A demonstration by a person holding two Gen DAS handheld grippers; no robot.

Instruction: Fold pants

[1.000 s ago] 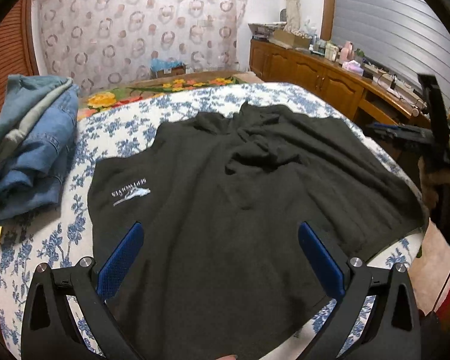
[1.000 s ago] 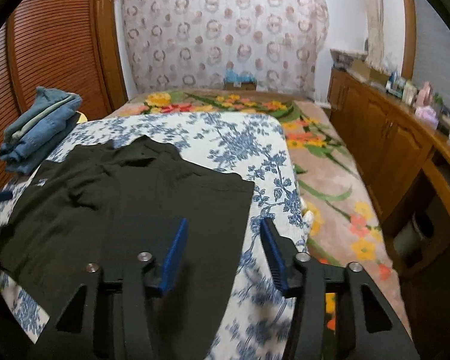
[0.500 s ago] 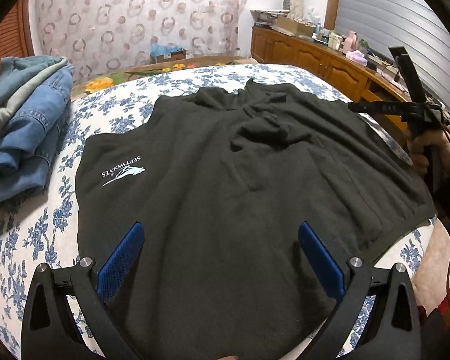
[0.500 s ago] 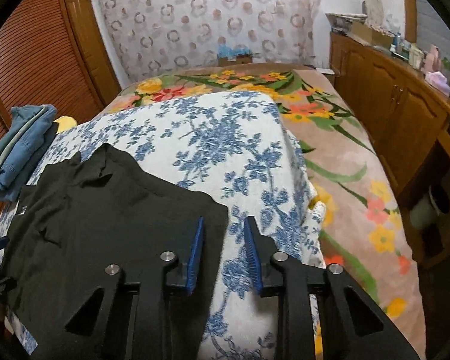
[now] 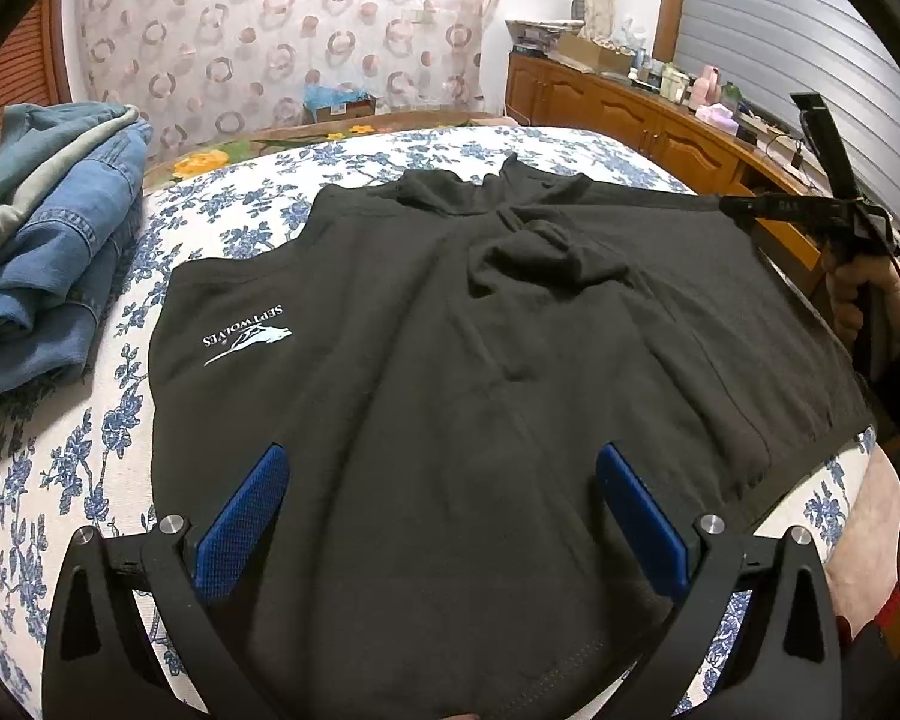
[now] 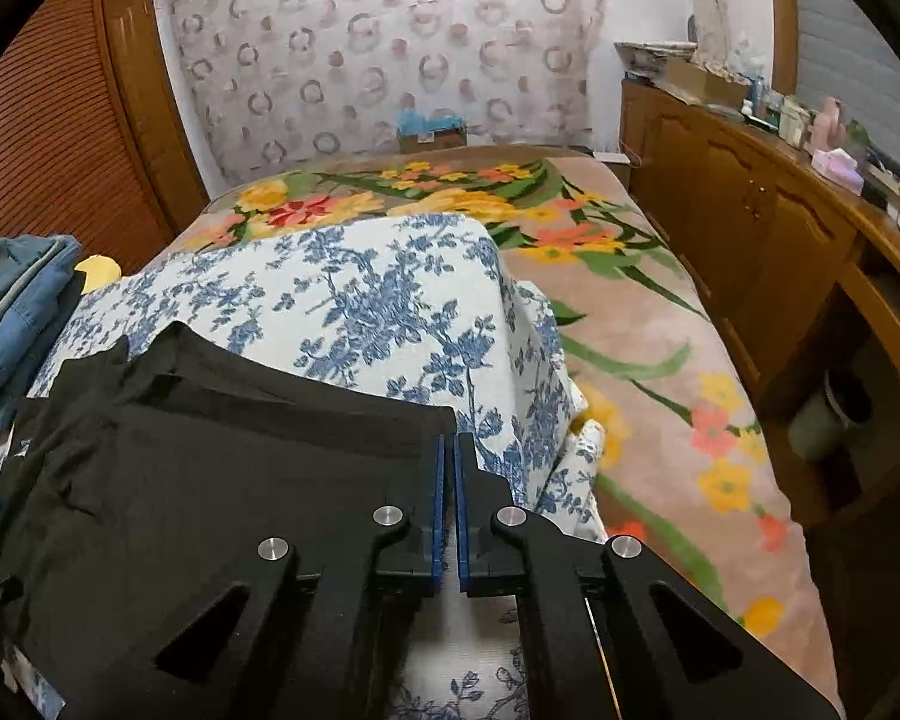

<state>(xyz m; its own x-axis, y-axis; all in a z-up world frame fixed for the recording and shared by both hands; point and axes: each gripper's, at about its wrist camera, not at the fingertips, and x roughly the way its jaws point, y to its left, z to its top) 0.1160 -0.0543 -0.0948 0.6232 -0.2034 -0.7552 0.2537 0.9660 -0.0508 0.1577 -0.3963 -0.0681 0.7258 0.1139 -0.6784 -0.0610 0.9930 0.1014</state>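
Black pants (image 5: 450, 348) with a white logo lie spread on the blue-flowered bed cover (image 5: 222, 210). My left gripper (image 5: 441, 468) hovers open over the near waist edge, with nothing between its fingers. My right gripper (image 6: 449, 444) is shut at the far right corner of the pants (image 6: 210, 468); the pads meet at the fabric edge, and I cannot tell whether cloth is pinched. The right gripper also shows in the left wrist view (image 5: 750, 204), at the pants' right corner.
A stack of folded jeans (image 5: 48, 240) lies at the bed's left side. A wooden cabinet (image 6: 750, 252) with clutter runs along the right wall. A flowered blanket (image 6: 570, 252) covers the far and right part of the bed. A patterned curtain hangs behind.
My right gripper has closed from open to shut at the pants' right corner. My left gripper has moved a little lower and closer over the pants, still open.
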